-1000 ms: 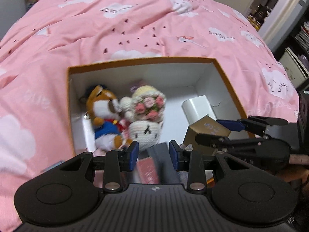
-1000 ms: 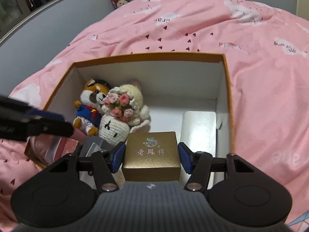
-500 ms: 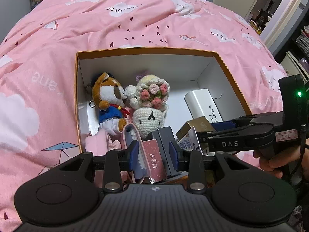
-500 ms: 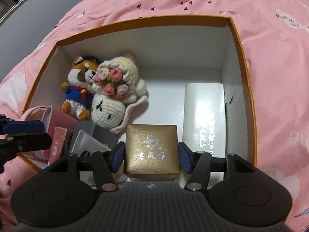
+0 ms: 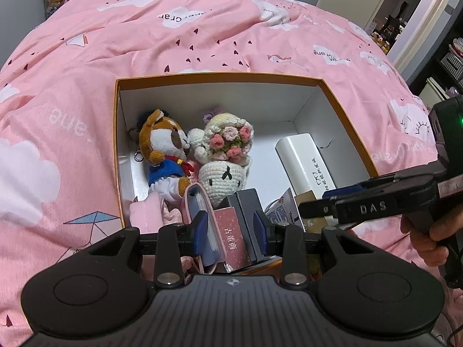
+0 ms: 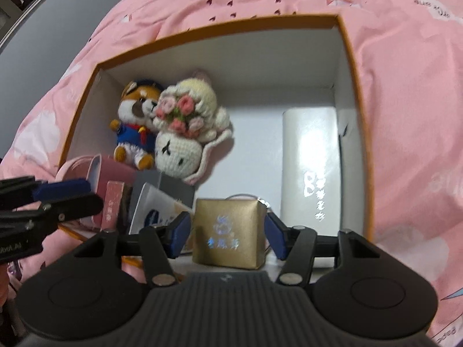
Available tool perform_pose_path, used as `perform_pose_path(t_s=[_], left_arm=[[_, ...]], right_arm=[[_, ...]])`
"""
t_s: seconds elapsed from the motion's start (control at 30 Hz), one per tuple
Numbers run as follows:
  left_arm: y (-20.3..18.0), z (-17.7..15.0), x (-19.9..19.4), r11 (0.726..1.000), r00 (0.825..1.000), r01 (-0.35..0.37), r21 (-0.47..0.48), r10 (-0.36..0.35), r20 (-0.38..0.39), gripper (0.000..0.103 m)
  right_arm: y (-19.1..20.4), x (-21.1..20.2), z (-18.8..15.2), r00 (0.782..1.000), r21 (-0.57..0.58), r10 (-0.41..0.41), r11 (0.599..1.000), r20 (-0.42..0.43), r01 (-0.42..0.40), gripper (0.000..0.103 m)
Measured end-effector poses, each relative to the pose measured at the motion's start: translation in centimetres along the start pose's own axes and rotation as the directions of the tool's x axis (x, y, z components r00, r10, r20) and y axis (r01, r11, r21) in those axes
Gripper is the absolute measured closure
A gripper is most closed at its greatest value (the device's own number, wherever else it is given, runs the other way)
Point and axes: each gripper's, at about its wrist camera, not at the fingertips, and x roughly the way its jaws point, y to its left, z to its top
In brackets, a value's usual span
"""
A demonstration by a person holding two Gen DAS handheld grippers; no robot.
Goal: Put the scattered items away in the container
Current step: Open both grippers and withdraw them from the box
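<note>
Right wrist view: our right gripper (image 6: 225, 232) has just been narrowing around the square gold cardboard gift box (image 6: 230, 232), pads not yet touching, low inside the orange-rimmed white container (image 6: 351, 66). Our left gripper (image 5: 230, 231) pinches a pink booklet (image 5: 233, 238) and grey case (image 5: 249, 219) upright, presumably saving floor space.

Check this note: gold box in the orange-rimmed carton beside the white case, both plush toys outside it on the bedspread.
Wrong on the toys: the right wrist view shows the dog plush and crocheted bunny inside the orange-rimmed carton, too. The gold box does sit beside the white case.
</note>
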Motion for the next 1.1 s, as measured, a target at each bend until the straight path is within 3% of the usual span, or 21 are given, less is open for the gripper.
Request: perform_pose_path(t_s=[0.13,0.37,0.57,0.67,0.8,0.87,0.97,1.03,1.1], left_arm=[[-0.2,-0.2,-0.3,1.000,1.000,0.006,0.009,-0.006,0.010,0.064],[-0.7,-0.3,-1.0,1.000,0.999,0.012,0.020,-0.012,0.032,0.064],[-1.7,-0.7,-2.4,0.998,0.997,0.037,0.055,-0.041,0.072,0.064],[-2.4,-1.0,-3.1,0.997,0.995,0.038,0.068,-0.044,0.085,0.064],[-3.1,-1.4,-3.7,0.997,0.994,0.013,0.079,-0.021,0.105,0.064],[-3.3,-1.6,-3.8,0.996,0.994,0.012,0.084,-0.021,0.105,0.064],[-3.7,-2.0,-4.1,0.996,0.994,0.012,0.093,-0.022,0.109,0.064],[-4.0,-2.2,-4.4,0.995,0.993,0.010,0.101,-0.022,0.113,0.064],[-4.3,-2.5,-4.7,0.994,0.992,0.012,0.108,-0.025,0.120,0.064]], right_arm=[[-0.7,1.0,0.1,1.000,0.024,-0.013,1.000,-0.025,0.014,0.059],[-0.5,1.5,-0.6,0.999,0.009,0.007,1.000,-0.033,-0.006,0.062],[1.1,-1.7,-2.0,0.995,-0.115,-0.020,0.993,0.100,0.032,0.061],[2.1,-3.8,-3.0,0.984,-0.163,-0.037,0.984,0.177,0.066,0.054],[3.3,-6.3,-4.8,0.954,-0.212,-0.040,0.971,0.297,0.107,0.047],[3.6,-7.5,-5.9,0.932,-0.200,-0.032,0.973,0.360,0.111,0.037],[3.3,-9.6,-7.5,0.890,-0.170,-0.003,0.981,0.456,0.090,0.027],[3.3,-10.4,-8.5,0.856,-0.157,0.010,0.984,0.518,0.084,0.025],[3.2,-11.6,-10.0,0.816,-0.140,-0.007,0.984,0.578,0.107,0.015]])
